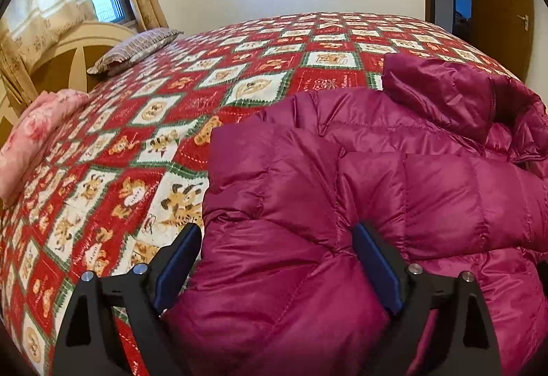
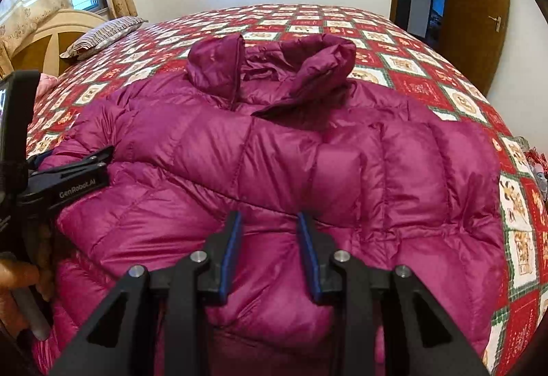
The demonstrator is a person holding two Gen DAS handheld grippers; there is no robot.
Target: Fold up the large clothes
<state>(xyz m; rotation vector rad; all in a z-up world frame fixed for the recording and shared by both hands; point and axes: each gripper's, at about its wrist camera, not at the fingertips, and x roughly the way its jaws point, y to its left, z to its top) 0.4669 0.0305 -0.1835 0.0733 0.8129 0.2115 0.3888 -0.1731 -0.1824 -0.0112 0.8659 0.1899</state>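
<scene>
A magenta puffer jacket [image 2: 308,163] lies on the bed, collar [image 2: 274,67] toward the far side, both sleeves folded across the body. It also shows in the left wrist view [image 1: 342,191]. My left gripper [image 1: 276,239] is wide open, its jaws straddling the jacket's near left edge. It appears from the side in the right wrist view [image 2: 102,160]. My right gripper [image 2: 269,221] is partly open over the jacket's lower middle, with puffy fabric bulging between the jaws, not pinched.
The bed carries a red, white and green patchwork quilt [image 1: 191,95]. A striped pillow [image 1: 137,48] and a pink pillow [image 1: 37,132] lie at the left by the headboard [image 1: 72,50]. A brown door [image 2: 479,16] stands at the far right.
</scene>
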